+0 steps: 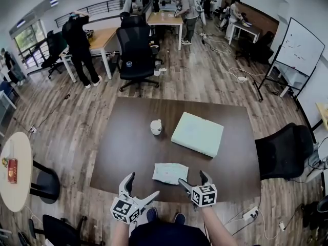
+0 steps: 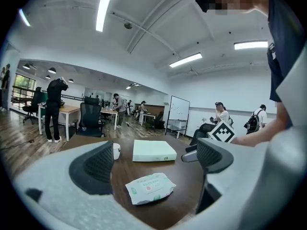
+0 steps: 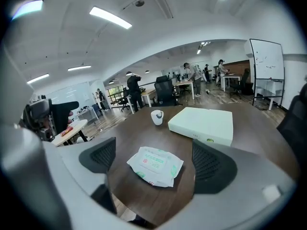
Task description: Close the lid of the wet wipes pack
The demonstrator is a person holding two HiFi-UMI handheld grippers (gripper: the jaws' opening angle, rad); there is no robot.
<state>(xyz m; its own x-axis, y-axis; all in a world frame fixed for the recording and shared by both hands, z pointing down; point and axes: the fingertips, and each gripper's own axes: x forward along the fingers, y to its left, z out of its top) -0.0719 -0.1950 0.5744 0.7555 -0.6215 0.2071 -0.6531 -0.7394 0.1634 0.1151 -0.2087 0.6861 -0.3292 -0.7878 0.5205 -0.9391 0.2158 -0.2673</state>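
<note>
My left gripper (image 1: 139, 187) and right gripper (image 1: 195, 181) gape wide, empty — pack (image 1: 170, 173) lies flat at twelve o'clock, just ahead. I'd pin one end, then press the lid (image 3: 154, 163) down squarely.

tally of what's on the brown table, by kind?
Wipes pack: 1
Cup: 1
Pale green flat box: 1
Total: 3

One pack (image 1: 170, 173), one box (image 1: 198, 134), one cup (image 1: 156, 127)
</note>
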